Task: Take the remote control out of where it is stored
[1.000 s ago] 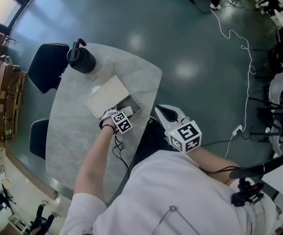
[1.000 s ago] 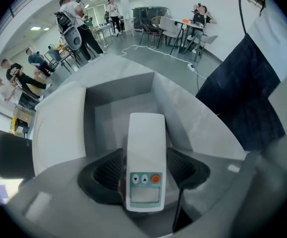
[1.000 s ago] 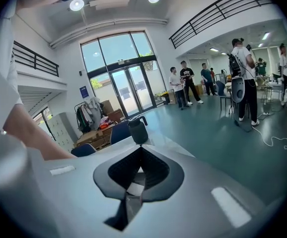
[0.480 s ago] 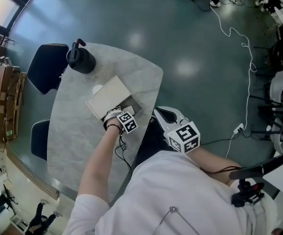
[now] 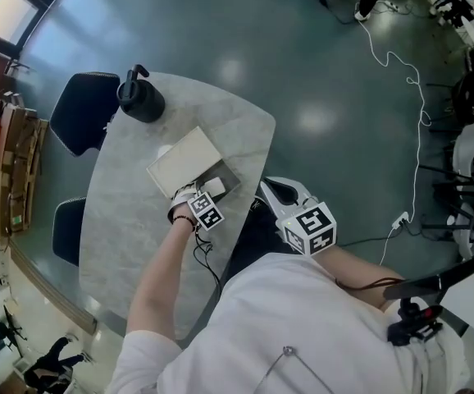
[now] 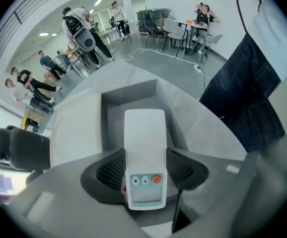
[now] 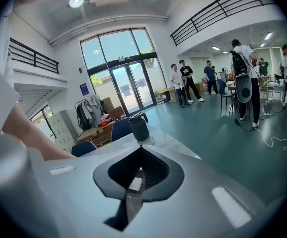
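A white remote control (image 6: 144,155) with an orange button and a small screen sits clamped between the jaws of my left gripper (image 6: 144,168). It is held over a grey open box (image 6: 133,103), beside the box's white lid (image 6: 76,128). In the head view the left gripper (image 5: 204,212) sits at the near end of the grey box (image 5: 222,176) on the pale oval table (image 5: 139,220). My right gripper (image 5: 290,208) hovers off the table's near edge, jaws closed tip to tip with nothing held (image 7: 138,155).
A black jug (image 5: 141,99) stands at the table's far end, also seen as the jug (image 7: 139,127). Dark chairs (image 5: 83,121) flank the table's left side. A white cable (image 5: 401,72) runs across the floor. Several people stand in the background.
My left gripper has shifted slightly along the box's near end, with the remote now in its jaws. The right gripper has stayed put.
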The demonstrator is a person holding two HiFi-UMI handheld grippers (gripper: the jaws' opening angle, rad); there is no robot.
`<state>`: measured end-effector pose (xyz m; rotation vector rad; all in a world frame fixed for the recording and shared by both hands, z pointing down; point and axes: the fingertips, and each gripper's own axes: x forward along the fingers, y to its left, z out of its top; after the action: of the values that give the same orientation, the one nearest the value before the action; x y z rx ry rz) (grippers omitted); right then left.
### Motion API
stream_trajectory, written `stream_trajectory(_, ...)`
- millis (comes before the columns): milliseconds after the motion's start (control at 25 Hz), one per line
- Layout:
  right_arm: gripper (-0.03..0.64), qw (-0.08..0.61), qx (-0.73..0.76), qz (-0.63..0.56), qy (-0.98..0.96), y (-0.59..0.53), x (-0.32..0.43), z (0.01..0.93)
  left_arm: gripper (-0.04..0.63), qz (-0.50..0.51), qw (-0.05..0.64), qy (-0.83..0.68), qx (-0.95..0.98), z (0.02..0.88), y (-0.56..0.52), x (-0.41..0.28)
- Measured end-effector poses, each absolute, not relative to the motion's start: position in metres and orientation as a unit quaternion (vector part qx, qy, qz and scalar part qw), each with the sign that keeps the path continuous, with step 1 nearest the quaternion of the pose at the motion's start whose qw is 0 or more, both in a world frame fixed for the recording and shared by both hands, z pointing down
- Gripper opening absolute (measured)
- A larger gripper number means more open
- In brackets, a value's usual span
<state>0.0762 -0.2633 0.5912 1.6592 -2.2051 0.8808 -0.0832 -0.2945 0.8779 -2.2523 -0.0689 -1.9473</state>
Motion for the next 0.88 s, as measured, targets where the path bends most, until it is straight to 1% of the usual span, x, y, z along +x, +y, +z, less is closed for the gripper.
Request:
stream_trajectory(160, 0.021, 0.119, 0.556, 0.291, -0.769, -0.268, 0.066, 0.583, 0.259, -0.599, 0.069, 0.037, -0.797, 0.833, -0.3, -0.078)
stream_trajectory(360, 0.021, 0.114, 0.526, 0.266, -0.8, -0.282, 0.039, 0.564, 0.259, -0.499, 0.034, 0.135, -0.855, 0.745, -0.31, -0.076)
stream_trajectory(600, 0.021, 0.112, 0.485, 0.229, -0.836, -0.283, -0.003, 0.532, 0.258, -0.373, 0.01, 0.263, -0.89, 0.639, -0.303, -0.103)
stream_trajectory(720, 0.021, 0.107, 0.461, 0.203, -0.857, -0.292, -0.02, 0.518, 0.258, -0.287, -0.015, 0.335, -0.897, 0.593, -0.302, -0.126)
stream_trajectory(880, 0.021, 0.101, 0.436, 0.183, -0.875, -0.297, -0.044, 0.51, 0.258, -0.135, -0.063, 0.401, -0.904, 0.535, -0.288, -0.162)
